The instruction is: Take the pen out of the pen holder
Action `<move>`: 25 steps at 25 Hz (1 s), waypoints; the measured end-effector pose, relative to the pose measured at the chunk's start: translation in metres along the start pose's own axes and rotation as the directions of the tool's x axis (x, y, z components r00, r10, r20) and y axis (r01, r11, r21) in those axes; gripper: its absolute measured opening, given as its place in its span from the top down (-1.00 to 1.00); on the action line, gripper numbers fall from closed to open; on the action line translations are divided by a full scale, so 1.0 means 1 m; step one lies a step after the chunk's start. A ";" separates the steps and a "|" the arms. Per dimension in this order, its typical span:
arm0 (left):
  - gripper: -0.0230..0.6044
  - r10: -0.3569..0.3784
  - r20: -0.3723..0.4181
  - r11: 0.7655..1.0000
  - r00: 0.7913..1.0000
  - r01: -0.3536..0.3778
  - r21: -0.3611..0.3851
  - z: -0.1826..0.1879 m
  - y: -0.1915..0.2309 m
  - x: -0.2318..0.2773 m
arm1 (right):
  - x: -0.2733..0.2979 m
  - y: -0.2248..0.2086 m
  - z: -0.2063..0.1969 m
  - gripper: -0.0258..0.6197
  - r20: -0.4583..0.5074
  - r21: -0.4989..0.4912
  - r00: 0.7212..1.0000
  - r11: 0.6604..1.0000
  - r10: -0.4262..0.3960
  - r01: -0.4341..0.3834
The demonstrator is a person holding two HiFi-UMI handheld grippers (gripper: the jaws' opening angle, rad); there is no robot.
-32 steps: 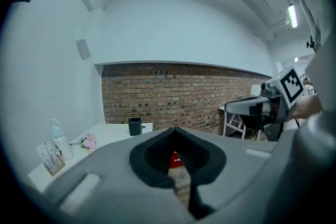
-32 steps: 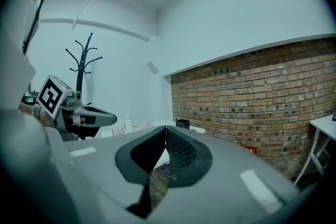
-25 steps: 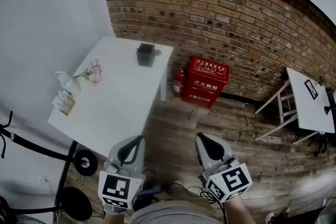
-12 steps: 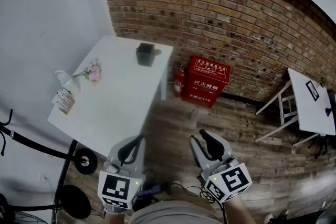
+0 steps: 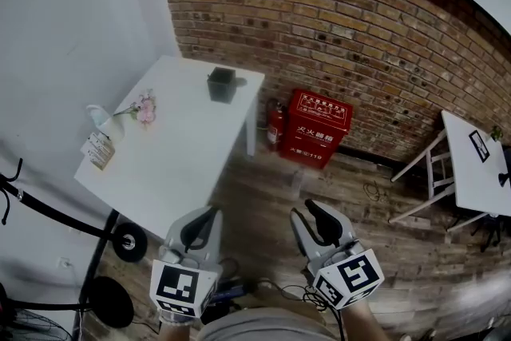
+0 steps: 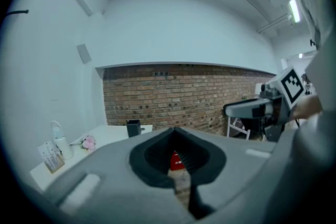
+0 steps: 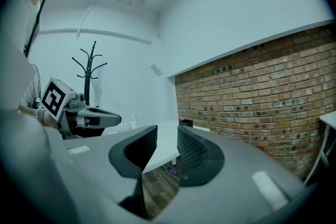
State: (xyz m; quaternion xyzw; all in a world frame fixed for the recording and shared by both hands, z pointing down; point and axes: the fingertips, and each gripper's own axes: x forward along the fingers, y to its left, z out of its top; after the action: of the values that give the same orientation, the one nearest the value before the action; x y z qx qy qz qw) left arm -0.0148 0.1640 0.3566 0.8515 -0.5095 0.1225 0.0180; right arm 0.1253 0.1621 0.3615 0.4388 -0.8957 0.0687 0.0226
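Over by the rough red-brick wall (image 5: 359, 20), a small, boxy black pen holder (image 5: 222, 84) stands upright at the far end of a smooth white table (image 5: 176, 164). The pen itself is too small to make out. Along the table's left edge sit a rounded white bottle (image 5: 97, 120), a sprig of pink flowers (image 5: 144, 109) just beside it, and a printed card (image 5: 100, 150).

Against the wall, past the table leg, a red cylindrical fire extinguisher (image 5: 275, 124) stands next to a squat red cabinet (image 5: 318, 126) with white lettering, both on the worn plank floor (image 5: 335, 196).

The person holds both tools low over the boards off the table's near end, well apart from the holder. Each has a grey moulded shell, black ribbed pads and a black-and-white marker cube. The left gripper (image 5: 213, 210) has its jaws pressed together at the tips, with a leaf-shaped hollow behind them and nothing held. The right gripper (image 5: 305, 210) has just been opening its jaws. They now stand wide, with nothing between the pads.
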 end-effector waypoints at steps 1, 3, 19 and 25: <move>0.95 0.003 0.002 1.000 1.000 -0.003 0.000 0.001 -0.003 0.001 | -0.002 -0.002 0.000 0.59 0.002 0.001 1.000 1.000 0.004 -0.004; 0.94 0.012 0.008 1.000 1.000 -0.012 0.003 0.005 -0.006 0.002 | -0.006 -0.004 0.001 0.59 0.008 -0.002 1.000 1.000 0.013 -0.013; 0.95 0.103 0.090 0.995 0.991 -0.101 -0.023 0.021 -0.007 -0.001 | -0.019 -0.028 0.018 0.59 0.063 -0.042 0.998 0.999 0.021 -0.018; 0.94 0.112 0.090 0.994 0.990 -0.110 -0.026 0.018 -0.002 0.005 | -0.014 -0.036 0.016 0.59 0.064 -0.041 0.998 0.999 0.007 -0.004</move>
State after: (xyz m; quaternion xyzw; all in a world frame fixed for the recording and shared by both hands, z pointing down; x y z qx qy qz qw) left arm -0.0076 0.1576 0.3409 0.8263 -0.5576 0.0792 -0.0032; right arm 0.1624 0.1487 0.3481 0.4378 -0.8983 0.0361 0.0027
